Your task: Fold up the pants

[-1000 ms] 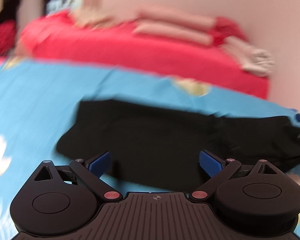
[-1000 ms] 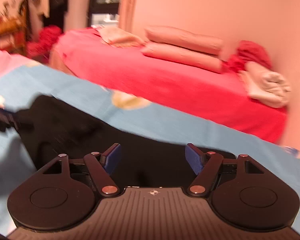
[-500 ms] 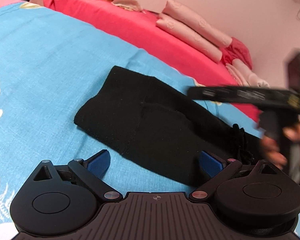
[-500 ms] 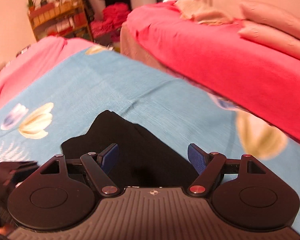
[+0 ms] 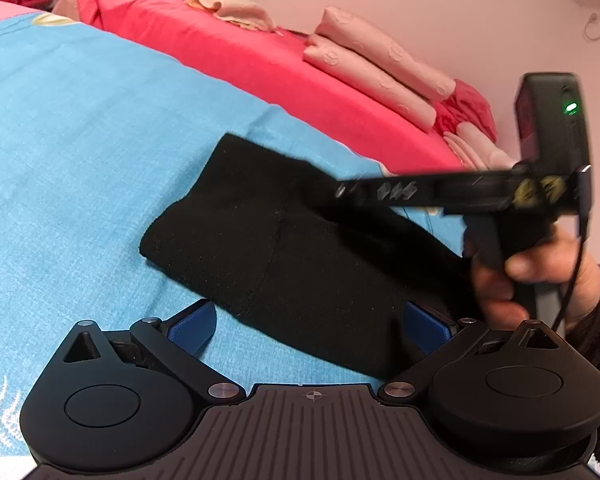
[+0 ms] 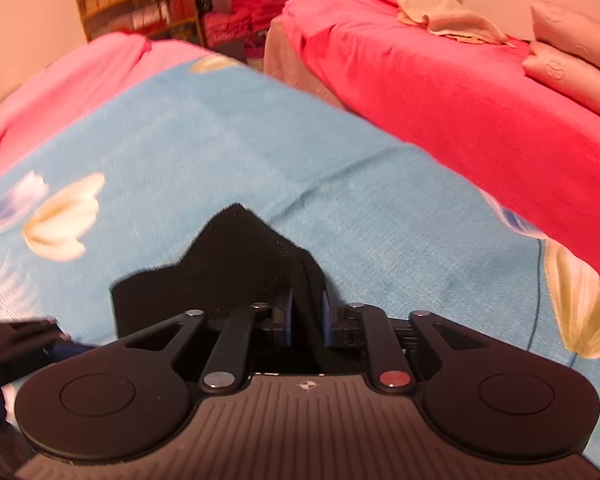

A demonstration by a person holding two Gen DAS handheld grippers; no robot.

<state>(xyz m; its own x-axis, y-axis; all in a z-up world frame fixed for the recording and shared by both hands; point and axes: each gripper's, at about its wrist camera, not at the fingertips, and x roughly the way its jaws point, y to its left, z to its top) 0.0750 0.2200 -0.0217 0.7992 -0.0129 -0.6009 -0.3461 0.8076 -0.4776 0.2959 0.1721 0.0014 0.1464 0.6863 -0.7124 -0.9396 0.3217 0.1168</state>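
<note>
Right wrist: my right gripper (image 6: 307, 318) pinches a fold of the pants (image 6: 236, 264). My left gripper (image 5: 308, 320) gapes wide, pants (image 5: 300, 248) lying between its fingers.

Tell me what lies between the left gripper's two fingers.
In the left wrist view, the left gripper stands open; between its fingers lie the near edge of the black pants and some blue bedsheet.

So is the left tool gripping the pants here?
No: the left tool is wide open, its blue pads apart around the pants.
</note>
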